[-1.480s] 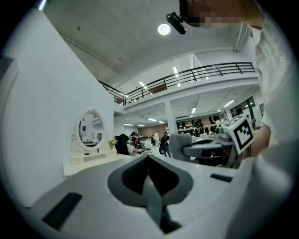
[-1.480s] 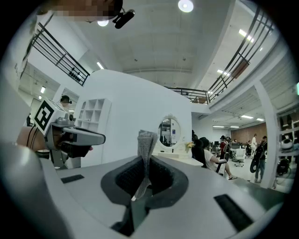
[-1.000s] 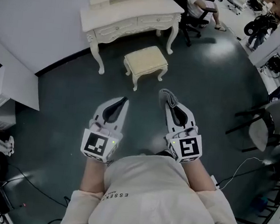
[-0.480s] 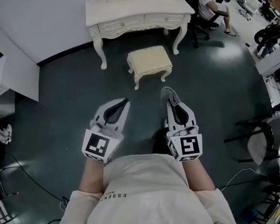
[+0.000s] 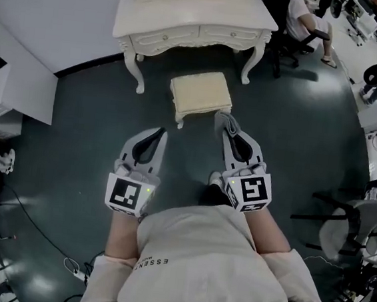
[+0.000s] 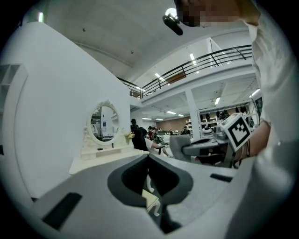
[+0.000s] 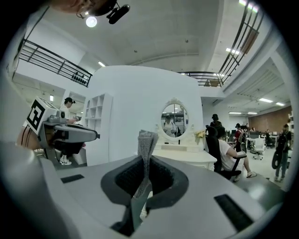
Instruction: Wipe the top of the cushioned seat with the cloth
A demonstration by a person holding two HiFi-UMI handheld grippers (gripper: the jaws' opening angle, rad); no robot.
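Clothing: cream long-sleeved shirt (image 5: 197, 262), small dark lettering below the collar, loose bunched sleeves | left gripper (image 5: 158, 136): pale grey tapering fingers (image 5: 135, 150) around a black hollow, white cube (image 5: 128, 194) with black square marker, small green light | right gripper (image 5: 227, 132): same grey build, matching marker cube (image 5: 250, 192)

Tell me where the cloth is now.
Head view, right side: the cloth is pinched in the right tool, sticking out past its tips just short of the cushioned seat.
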